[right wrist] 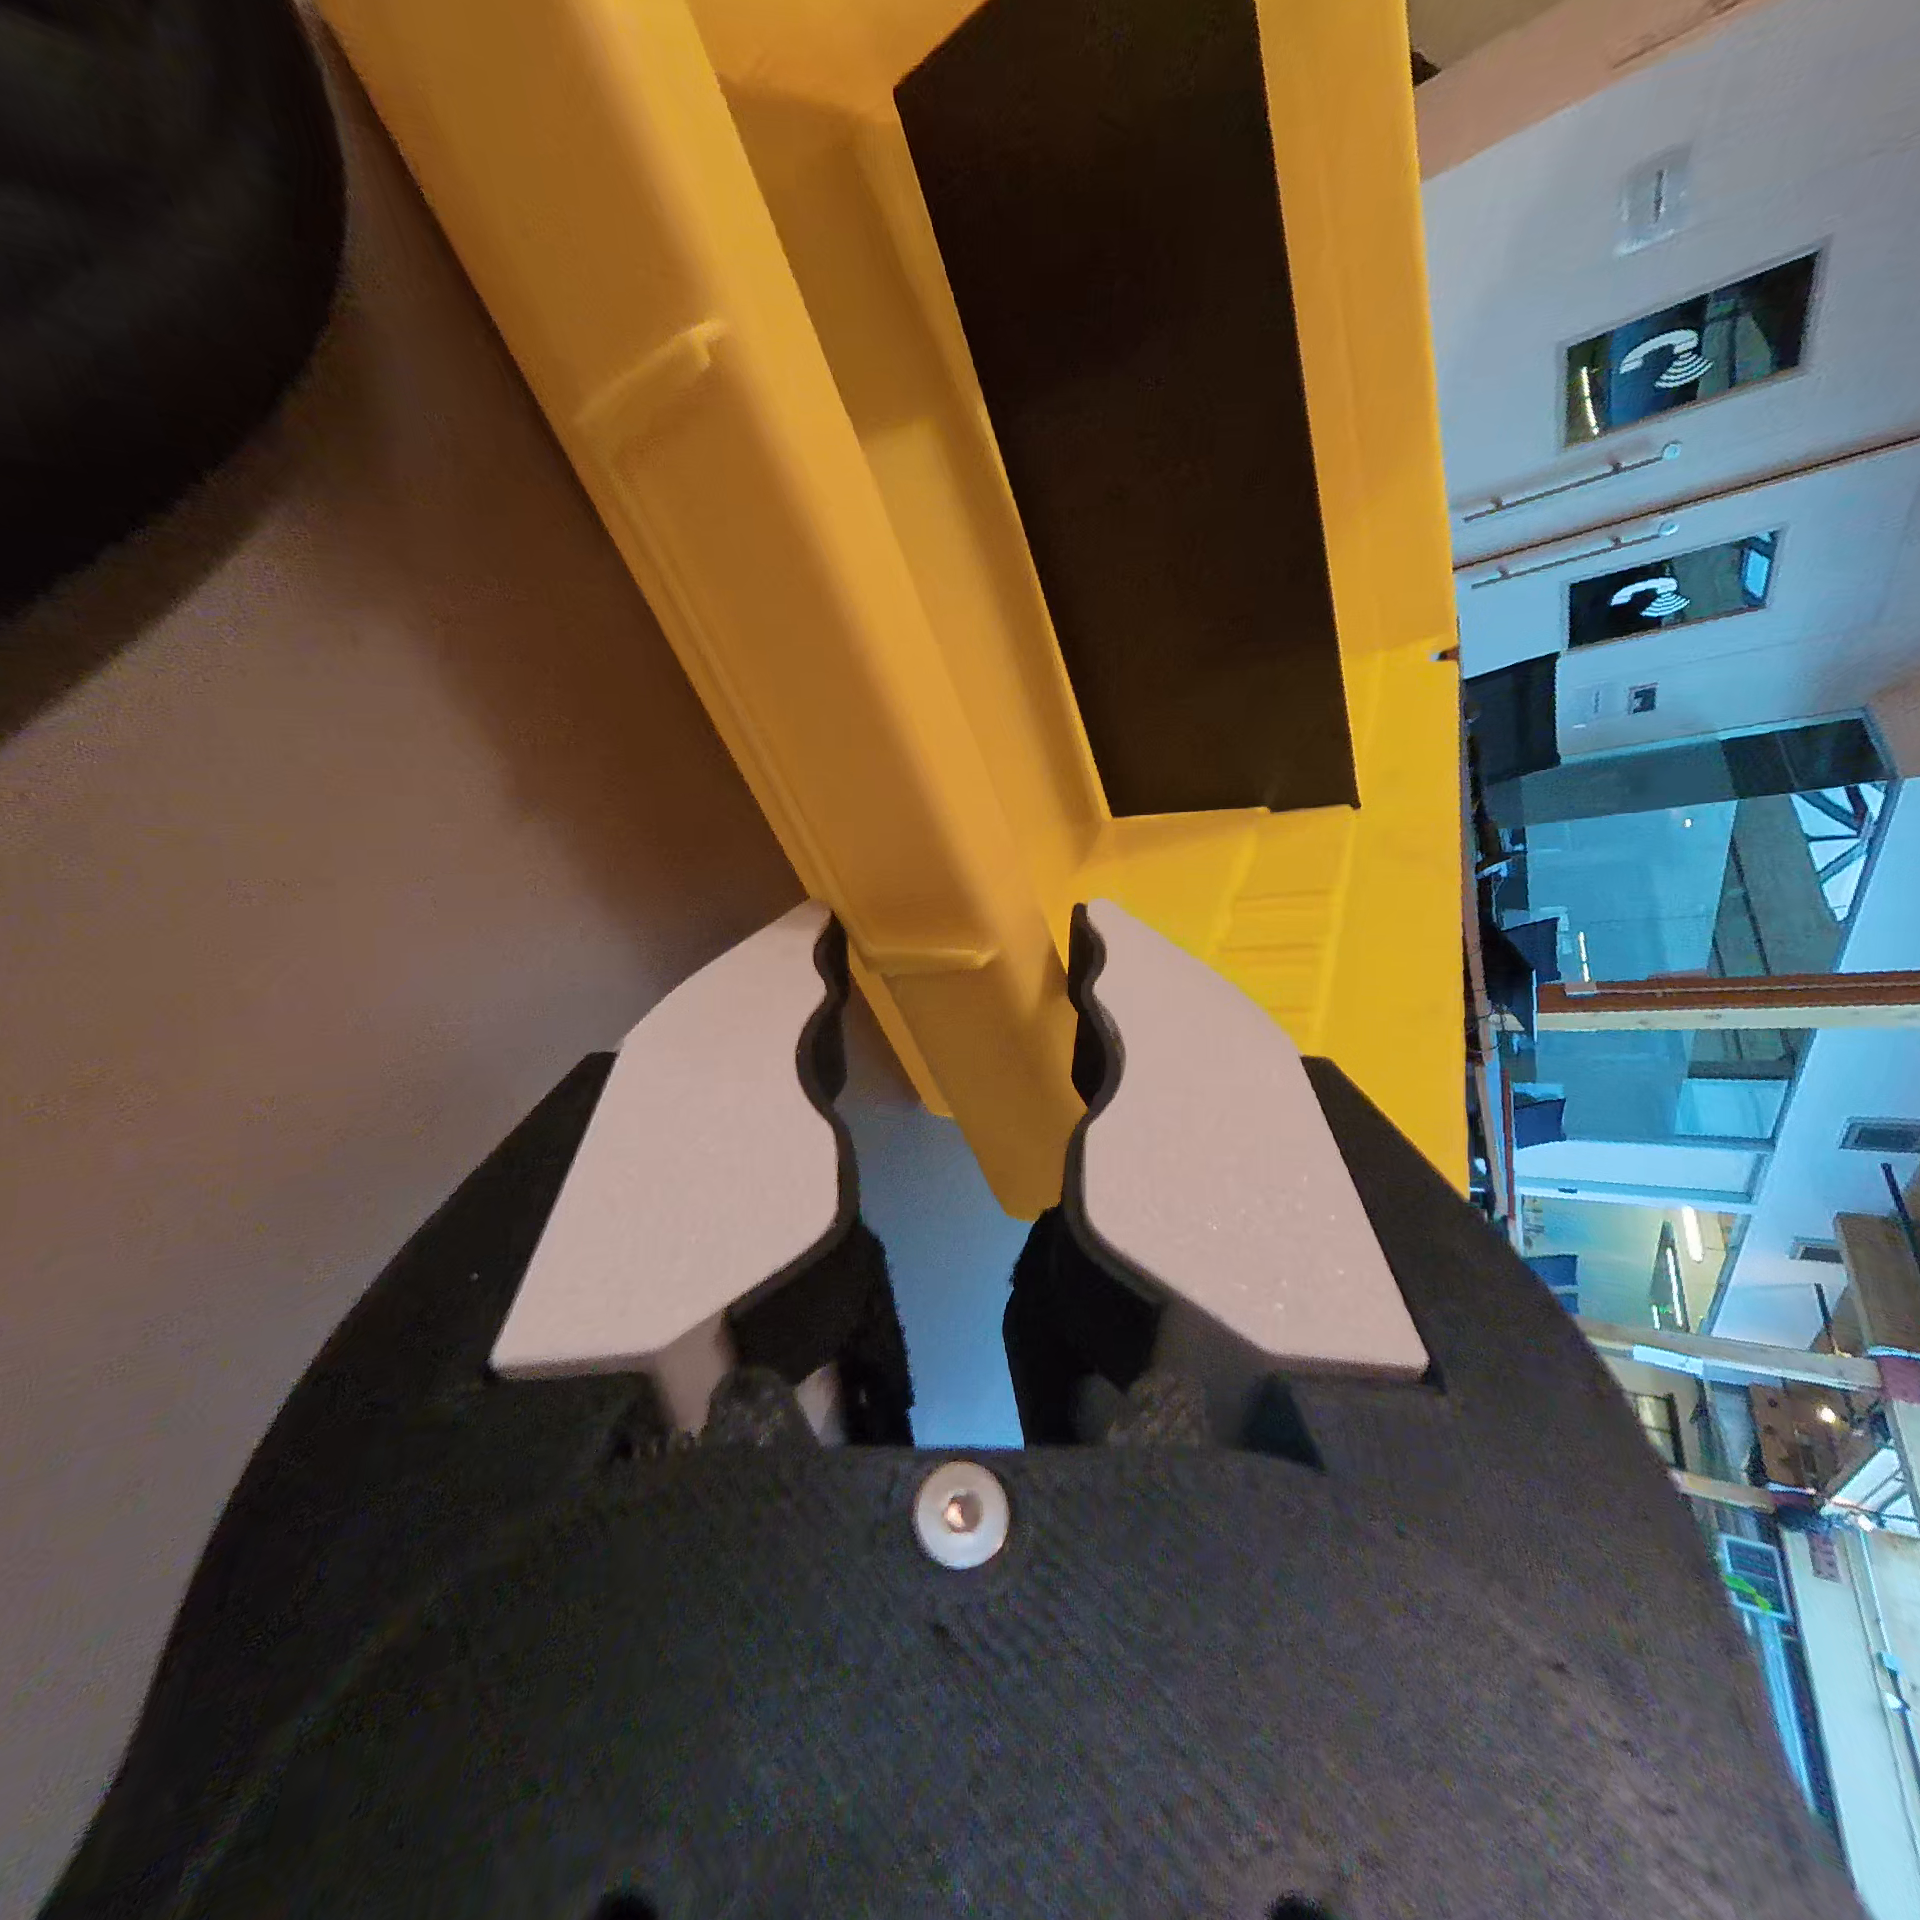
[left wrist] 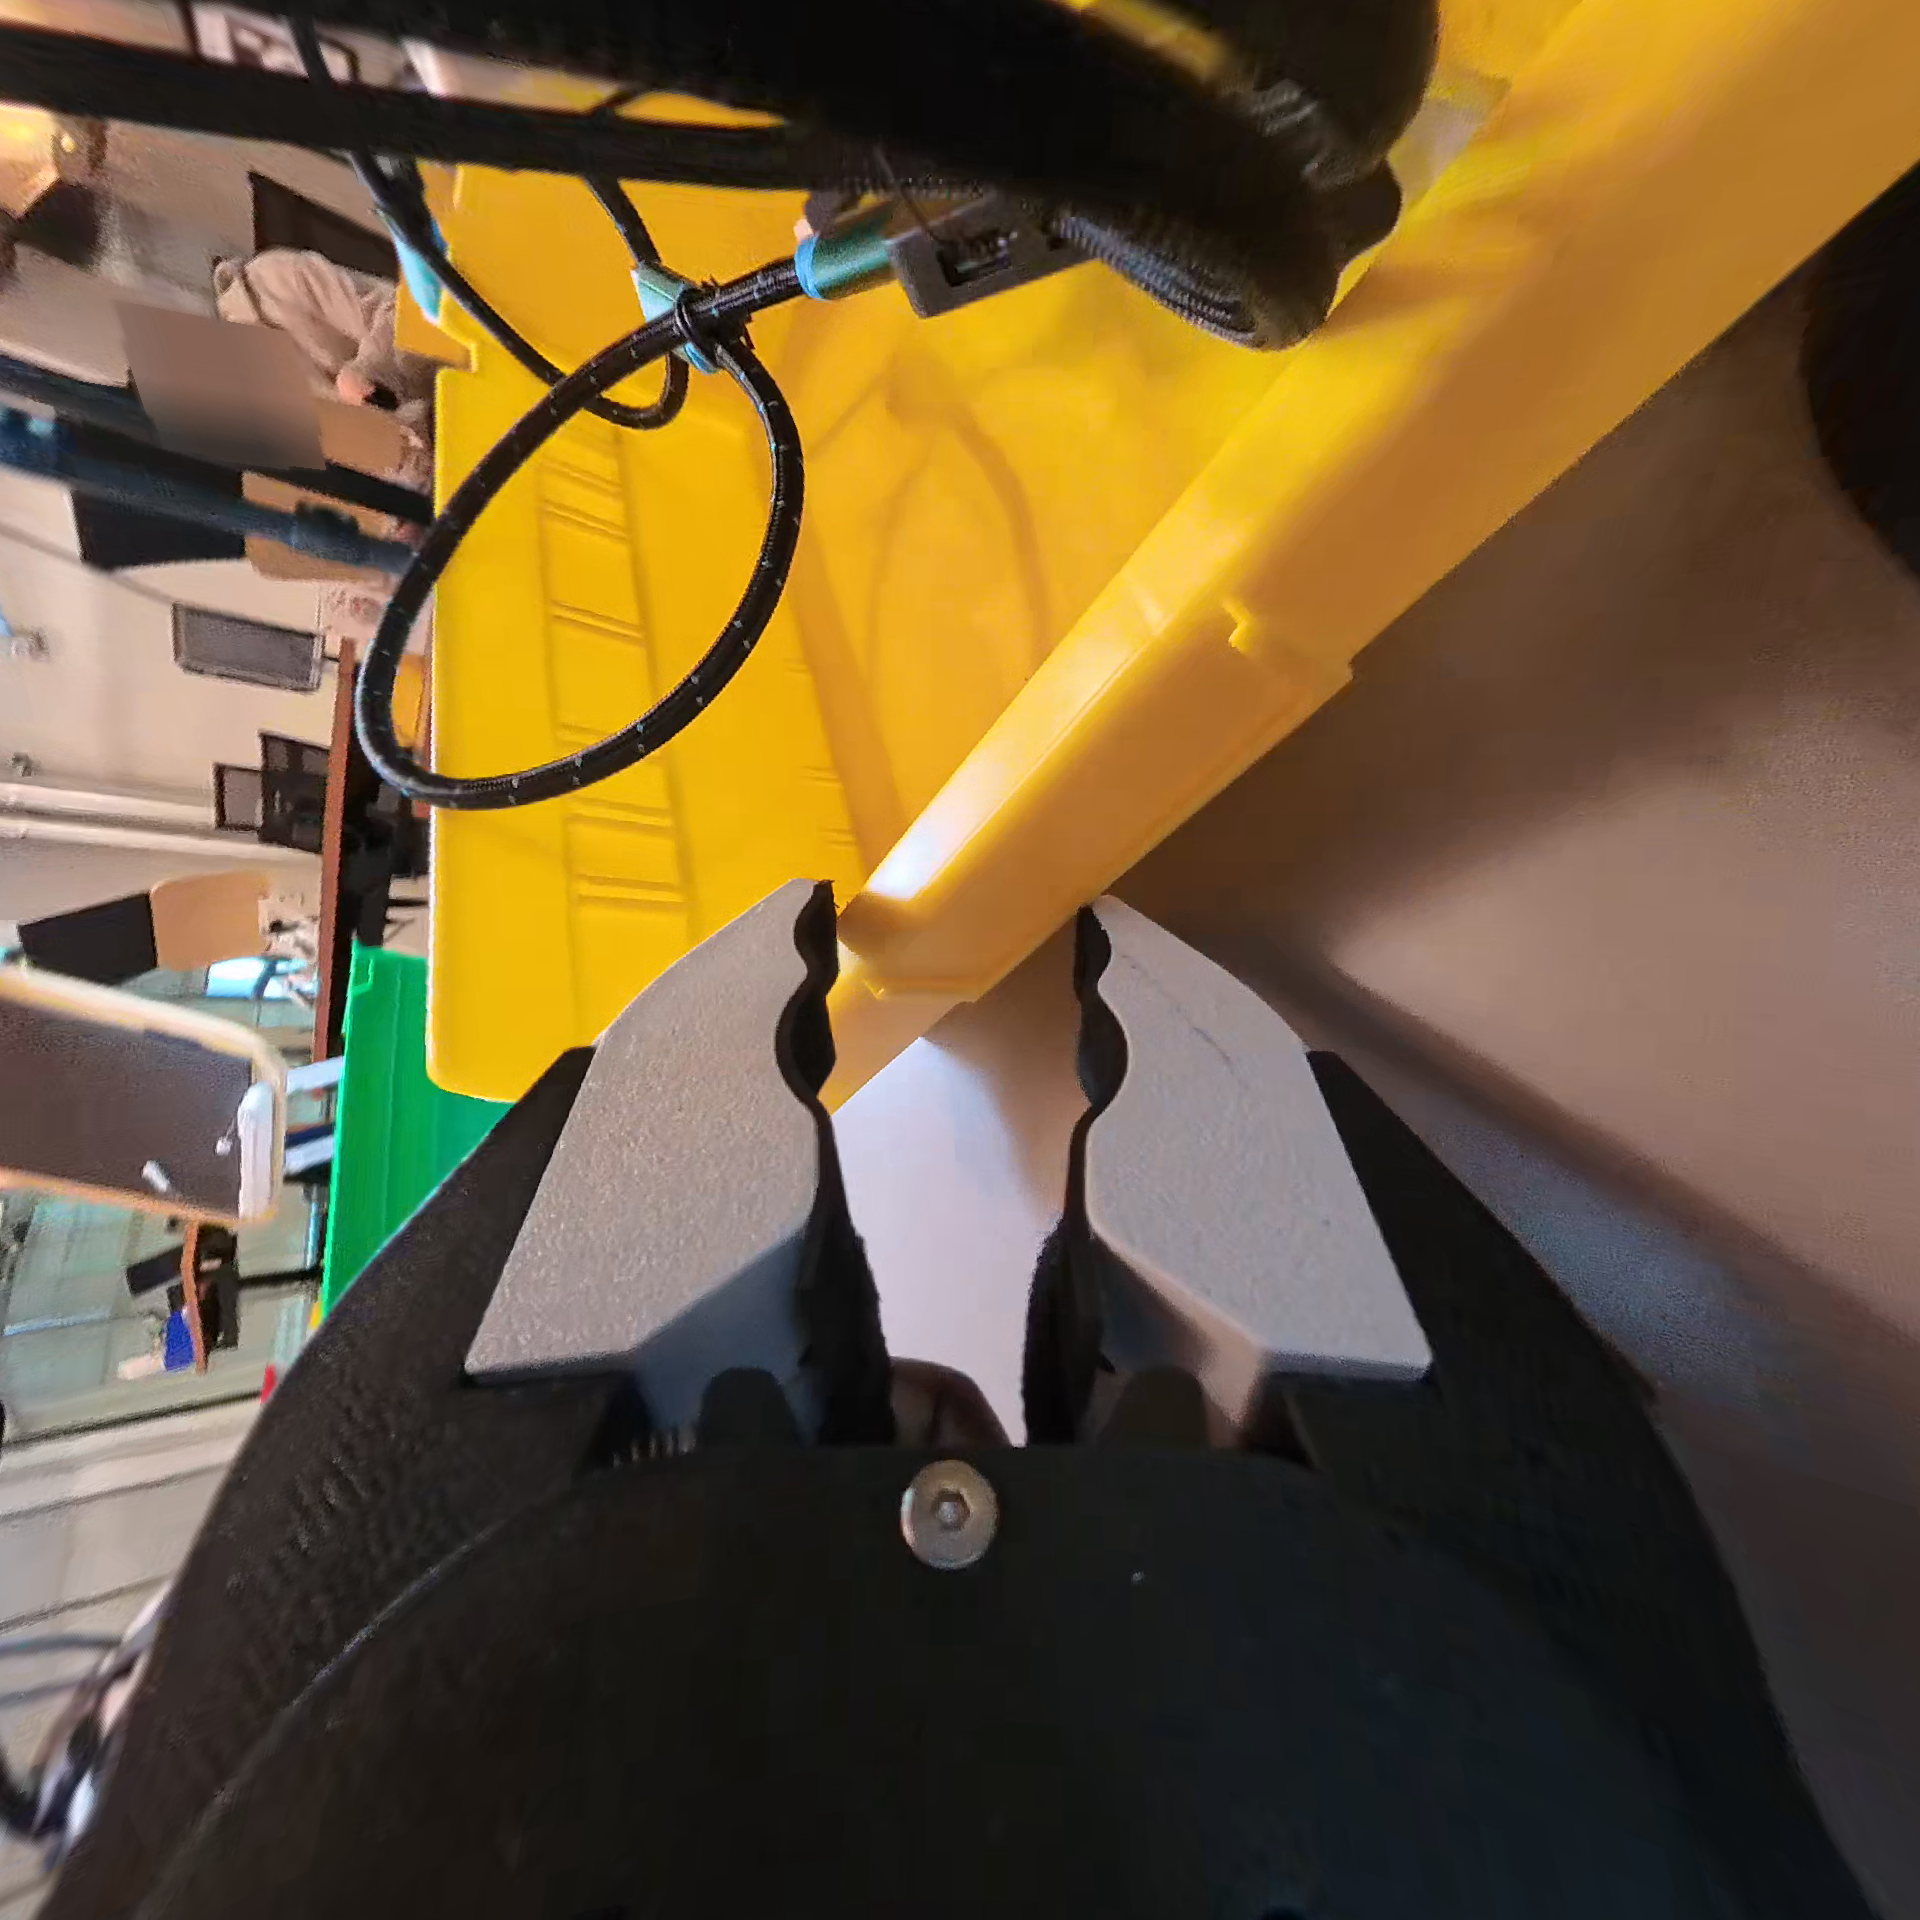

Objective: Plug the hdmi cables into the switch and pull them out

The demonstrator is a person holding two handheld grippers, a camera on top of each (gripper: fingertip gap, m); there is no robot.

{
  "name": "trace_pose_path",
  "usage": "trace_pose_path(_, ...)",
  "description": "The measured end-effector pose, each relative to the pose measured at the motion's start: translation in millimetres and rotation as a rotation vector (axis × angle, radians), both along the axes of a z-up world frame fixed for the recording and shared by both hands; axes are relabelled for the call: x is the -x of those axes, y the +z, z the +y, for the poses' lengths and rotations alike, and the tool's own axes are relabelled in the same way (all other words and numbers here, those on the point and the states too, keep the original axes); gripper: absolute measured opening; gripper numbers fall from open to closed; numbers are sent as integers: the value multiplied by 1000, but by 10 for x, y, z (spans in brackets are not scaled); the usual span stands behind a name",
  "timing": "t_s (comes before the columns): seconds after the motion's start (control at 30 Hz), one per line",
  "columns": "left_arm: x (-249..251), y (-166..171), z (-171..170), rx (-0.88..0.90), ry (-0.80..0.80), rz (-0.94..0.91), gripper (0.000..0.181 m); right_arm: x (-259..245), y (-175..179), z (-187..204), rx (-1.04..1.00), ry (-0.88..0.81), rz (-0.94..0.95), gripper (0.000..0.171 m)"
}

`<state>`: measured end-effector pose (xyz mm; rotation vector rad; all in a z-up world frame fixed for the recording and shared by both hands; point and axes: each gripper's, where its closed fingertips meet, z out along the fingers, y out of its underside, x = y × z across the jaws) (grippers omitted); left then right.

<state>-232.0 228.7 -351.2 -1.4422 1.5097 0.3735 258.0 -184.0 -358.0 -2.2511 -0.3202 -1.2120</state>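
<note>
A yellow plastic bin (left wrist: 644, 644) holds the cables. A small black switch box (left wrist: 966, 260) lies at its far end with a teal-ended plug (left wrist: 842, 272) at its side. A black braided cable (left wrist: 582, 582) loops over the bin floor, tied with a zip tie. My left gripper (left wrist: 956, 914) is shut on the bin's rim (left wrist: 1122, 707). My right gripper (right wrist: 951, 925) is shut on the bin's rim (right wrist: 790, 623) too. In the right wrist view a dark flat rectangle (right wrist: 1122, 416) lies inside the bin. No cable shows there.
The bin rests against a beige table top (left wrist: 1507, 987), which also shows in the right wrist view (right wrist: 312, 935). A black padded strap (left wrist: 1195, 208) lies over the switch end. A dark round object (right wrist: 135, 260) sits beside the bin. A green crate (left wrist: 384, 1122) stands beyond it. Spacing between my two grippers at the tips: around 65 cm.
</note>
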Motion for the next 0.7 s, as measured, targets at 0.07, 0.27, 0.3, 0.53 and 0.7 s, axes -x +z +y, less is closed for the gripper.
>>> trace_pose_path(0.07,209,6,-38,-21,23,3,44,-31,-4,-74,8,-10,12,41)
trace_pose_path(0.27,771,24,-183,-73,38,72,40,37,-6,-357,110,96,27,38)
trace_pose_path(0.3,830,26,-232,-79,44,37,40,76,-3,-409,120,132,32,36)
trace_pose_path(0.53,971,34,-496,-59,39,-74,40,2,-2,-904,120,108,85,37)
trace_pose_path(0.7,1119,43,-361,-108,123,-96,42,-129,7,-1113,56,45,90,40)
